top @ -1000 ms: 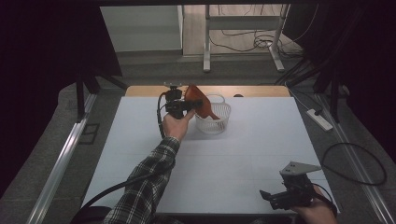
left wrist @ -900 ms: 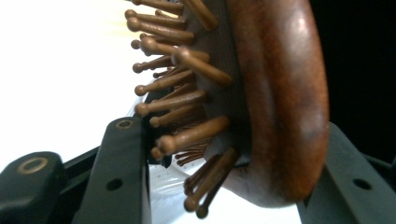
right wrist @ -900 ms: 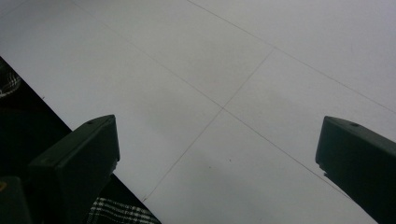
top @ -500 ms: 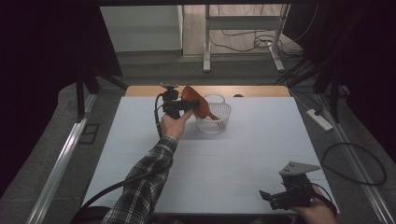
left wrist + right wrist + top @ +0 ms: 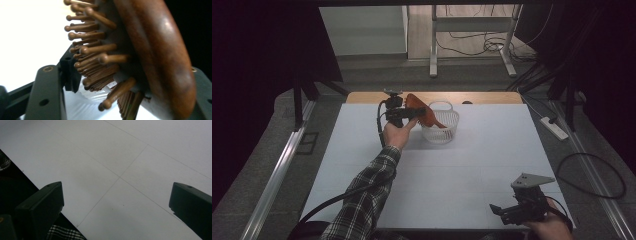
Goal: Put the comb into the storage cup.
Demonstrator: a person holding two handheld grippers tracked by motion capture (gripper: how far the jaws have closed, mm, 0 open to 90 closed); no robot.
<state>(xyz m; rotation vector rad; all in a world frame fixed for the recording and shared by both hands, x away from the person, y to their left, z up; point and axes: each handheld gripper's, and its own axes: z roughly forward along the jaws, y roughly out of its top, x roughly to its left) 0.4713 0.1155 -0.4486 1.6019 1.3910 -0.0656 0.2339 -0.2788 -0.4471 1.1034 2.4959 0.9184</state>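
Work in hand: we are setting a wooden hairbrush into a white basket at the far middle of the table.

Left gripper: our left gripper hangs at the basket's near-left rim with the brush head between its jaws. In the left gripper view the brush's rounded back lies against the right jaw, while the wooden pins stand clear of the left jaw.

What has just changed: the left jaws have just been opening, and the brush is between them yet. Compared with a second ago, the brush sits lower and its handle now dips inside the basket; the hand has barely shifted.

What that means: we judge this to be the release. The brush is being let go over the basket, but it is not yet lying free inside.

Right gripper: our right gripper waits at the near right corner of the table, jaws wide apart with nothing but bare tabletop between them in its own view.

Risk: we think the pins could snag on the basket rim as the brush drops.
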